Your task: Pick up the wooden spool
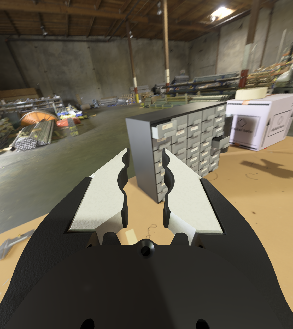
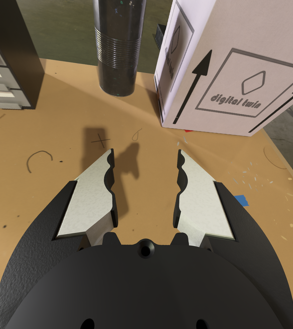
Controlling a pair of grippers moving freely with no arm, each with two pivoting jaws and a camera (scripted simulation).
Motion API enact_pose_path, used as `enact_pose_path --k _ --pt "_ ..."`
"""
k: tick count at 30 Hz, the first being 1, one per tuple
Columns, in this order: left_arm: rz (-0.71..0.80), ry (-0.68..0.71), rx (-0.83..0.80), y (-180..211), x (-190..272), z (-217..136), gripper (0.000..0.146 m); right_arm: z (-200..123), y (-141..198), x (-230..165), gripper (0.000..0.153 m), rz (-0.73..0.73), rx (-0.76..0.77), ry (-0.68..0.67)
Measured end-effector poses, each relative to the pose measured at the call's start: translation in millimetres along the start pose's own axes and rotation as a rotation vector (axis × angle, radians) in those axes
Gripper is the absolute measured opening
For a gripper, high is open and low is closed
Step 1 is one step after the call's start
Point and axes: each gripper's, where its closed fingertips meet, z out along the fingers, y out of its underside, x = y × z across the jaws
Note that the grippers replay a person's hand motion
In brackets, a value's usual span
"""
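Observation:
No wooden spool shows clearly in either view. A pale, flat round object [image 1: 251, 93] lies on top of the white cardboard box [image 1: 263, 121]; I cannot tell what it is. My left gripper [image 1: 145, 151] is open with a narrow gap and empty, held above the tan table [image 1: 249, 213] and pointing at the grey drawer cabinet [image 1: 186, 142]. My right gripper [image 2: 145, 150] is open wider and empty, above bare table [image 2: 53, 187] in front of a black threaded tube [image 2: 118, 53].
In the right wrist view the drawer cabinet [image 2: 3, 71] stands at the left and the white box [image 2: 231, 71] at the right, with the tube between them. The table's edge runs close on the right. A grey scrap [image 1: 8, 243] lies near the left edge.

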Motion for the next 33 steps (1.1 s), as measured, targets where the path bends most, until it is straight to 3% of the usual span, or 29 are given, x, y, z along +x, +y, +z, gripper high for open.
enact_pose_path --k 9,21,28,33 --pt "0.033 -0.312 -0.280 50 -62 -15 0.047 -49 -40 -16 0.080 0.058 0.061 -0.038" --pt "-0.057 -0.565 -0.558 121 -130 -56 0.055 -106 -80 -46 0.079 -0.093 0.168 -0.031" --pt "-0.103 -0.575 -0.715 159 -140 -64 0.057 -123 -91 -58 0.079 -0.164 0.197 -0.019" --pt "-0.166 -0.430 -1.015 203 -114 -83 0.055 -129 -95 -58 0.079 -0.165 0.225 -0.009"
